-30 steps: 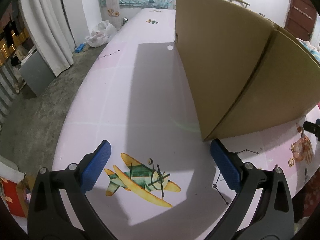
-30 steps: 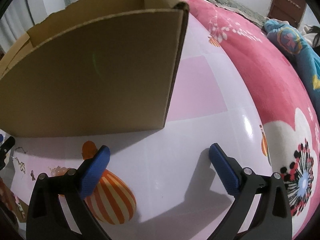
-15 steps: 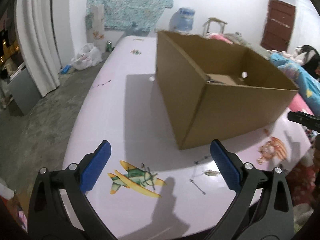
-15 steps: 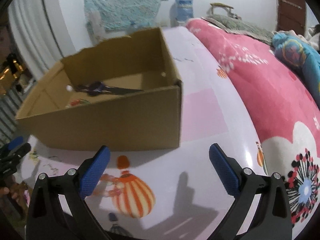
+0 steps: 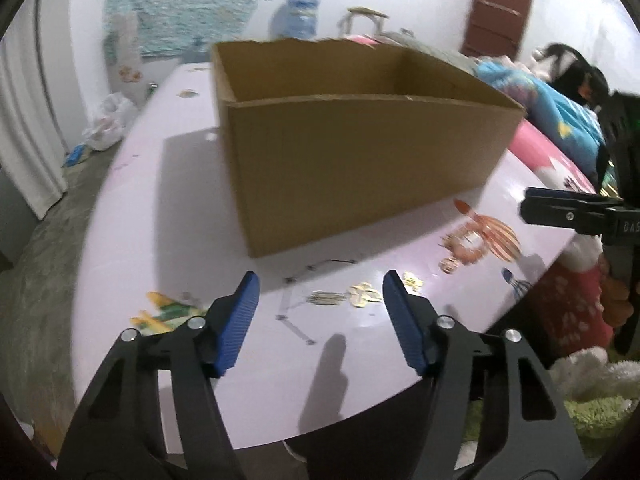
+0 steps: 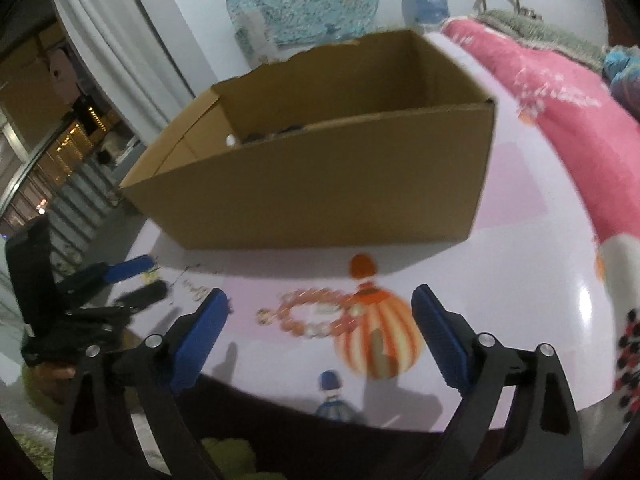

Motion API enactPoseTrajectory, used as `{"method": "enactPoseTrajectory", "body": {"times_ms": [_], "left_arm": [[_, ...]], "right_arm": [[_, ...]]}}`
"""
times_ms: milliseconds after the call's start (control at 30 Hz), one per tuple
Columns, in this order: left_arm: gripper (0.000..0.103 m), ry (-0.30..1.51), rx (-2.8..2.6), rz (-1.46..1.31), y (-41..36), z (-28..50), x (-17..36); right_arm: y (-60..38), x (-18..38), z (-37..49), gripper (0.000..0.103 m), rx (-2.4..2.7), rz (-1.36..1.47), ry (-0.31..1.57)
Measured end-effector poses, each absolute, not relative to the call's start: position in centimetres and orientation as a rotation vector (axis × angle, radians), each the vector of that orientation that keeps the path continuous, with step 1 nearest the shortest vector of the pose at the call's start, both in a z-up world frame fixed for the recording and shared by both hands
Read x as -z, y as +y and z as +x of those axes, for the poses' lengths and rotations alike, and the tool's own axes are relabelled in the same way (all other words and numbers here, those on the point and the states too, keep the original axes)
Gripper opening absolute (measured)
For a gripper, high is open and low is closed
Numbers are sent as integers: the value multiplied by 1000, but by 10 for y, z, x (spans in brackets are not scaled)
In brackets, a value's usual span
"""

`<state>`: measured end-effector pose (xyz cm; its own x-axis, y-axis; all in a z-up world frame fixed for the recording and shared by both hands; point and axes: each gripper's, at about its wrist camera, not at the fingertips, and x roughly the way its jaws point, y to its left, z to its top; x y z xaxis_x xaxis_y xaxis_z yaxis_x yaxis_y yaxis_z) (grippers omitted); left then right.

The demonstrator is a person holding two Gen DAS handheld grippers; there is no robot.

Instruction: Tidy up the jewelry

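- Looking along our left tongs (image 5: 320, 320), we see the jaws closing with nothing between them, above a gold jewelry piece (image 5: 362, 294) lying low-centre on the pink surface (image 5: 160, 208).
- Our right tongs (image 6: 320, 326) are wide, closing slightly, empty, over an orange bead bracelet (image 6: 312, 314) at lower centre.
- The cardboard box (image 6: 320, 184) fills mid-frame behind both.

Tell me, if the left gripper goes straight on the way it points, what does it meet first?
Probably the gold jewelry lying on the table ahead of the left gripper, whose empty jaws are closing. The box stands farther behind. Depth is hard to judge.
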<state>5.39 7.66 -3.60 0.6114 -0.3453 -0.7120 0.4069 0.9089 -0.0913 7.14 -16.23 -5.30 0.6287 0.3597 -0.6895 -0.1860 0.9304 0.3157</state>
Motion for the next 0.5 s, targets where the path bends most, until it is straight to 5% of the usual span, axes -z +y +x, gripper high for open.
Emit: {"method": "enactPoseTrajectory", "body": {"times_ms": [233,500], "left_arm": [[35,868,424,159,58,61,51],[28,903,428,183,54,68,56]], "right_arm": [[-141,62,68,85,-378,211,877],[-133,60,70,84,-403,176,867]]}}
